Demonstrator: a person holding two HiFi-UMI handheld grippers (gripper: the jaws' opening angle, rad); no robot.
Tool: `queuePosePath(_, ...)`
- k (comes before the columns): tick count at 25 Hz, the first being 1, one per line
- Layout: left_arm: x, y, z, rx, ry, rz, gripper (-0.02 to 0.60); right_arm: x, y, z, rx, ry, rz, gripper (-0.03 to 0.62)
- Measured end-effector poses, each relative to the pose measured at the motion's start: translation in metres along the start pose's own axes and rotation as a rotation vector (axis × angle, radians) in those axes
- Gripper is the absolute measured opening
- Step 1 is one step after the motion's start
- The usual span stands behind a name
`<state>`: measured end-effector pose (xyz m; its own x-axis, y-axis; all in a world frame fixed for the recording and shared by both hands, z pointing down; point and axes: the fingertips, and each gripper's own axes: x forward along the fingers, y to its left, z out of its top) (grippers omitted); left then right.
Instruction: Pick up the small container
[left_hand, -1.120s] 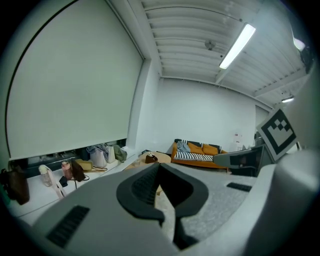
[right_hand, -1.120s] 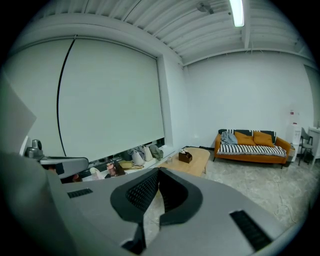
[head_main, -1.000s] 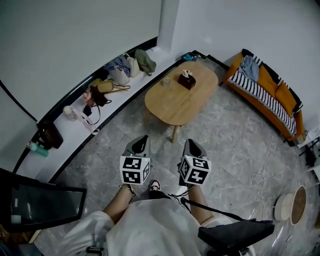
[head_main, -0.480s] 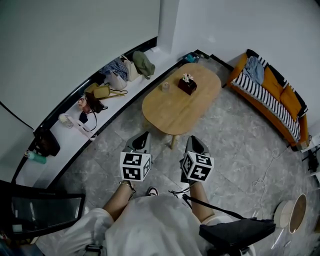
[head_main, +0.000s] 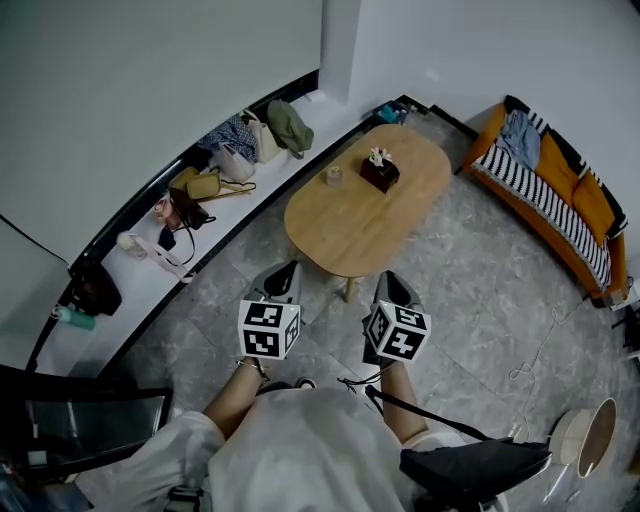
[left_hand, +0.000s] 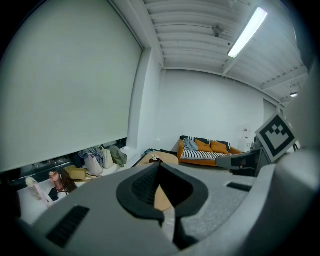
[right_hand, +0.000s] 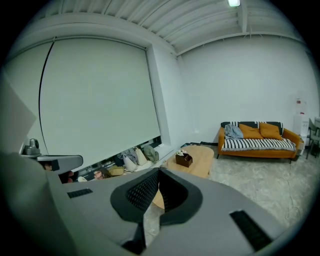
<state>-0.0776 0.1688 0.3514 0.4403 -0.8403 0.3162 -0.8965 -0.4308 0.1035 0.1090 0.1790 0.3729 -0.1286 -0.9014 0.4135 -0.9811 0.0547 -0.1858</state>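
We hold both tools low in front of us, well short of the table (head_main: 350, 225). The left gripper (head_main: 284, 277) is clenched, its jaws pressed together with nothing between them, and the right gripper (head_main: 393, 284) is clenched and empty as well.

The small container (head_main: 333, 176) stands on the far left part of the oval wooden table, near a dark tissue box (head_main: 379, 172) but apart from it. From the head view it is only a pale speck, and we cannot make out its shape or whether it has a lid.

In the left gripper view the gripper's own body covers nearly all of the table, and we cannot find the container there. The right gripper view shows the tissue box, but the container is too small to pick out with certainty.

The orange sofa (head_main: 560, 185) is cut off at the right edge. Along the ledge (head_main: 140, 275), the bags (head_main: 232, 152) overlap each other.
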Motion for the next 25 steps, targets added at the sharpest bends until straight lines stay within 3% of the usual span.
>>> queuePosePath(13, 0.048, 0.016, 0.011, 0.024, 0.035, -0.012, 0.008, 0.043, -0.023, 0.010, 0.034, 0.022, -0.025, 0.023)
queuePosePath(25, 0.179, 0.069, 0.071, 0.044, 0.006, -0.079, 0.008, 0.156, -0.028, 0.073, 0.019, -0.001, -0.047, 0.023)
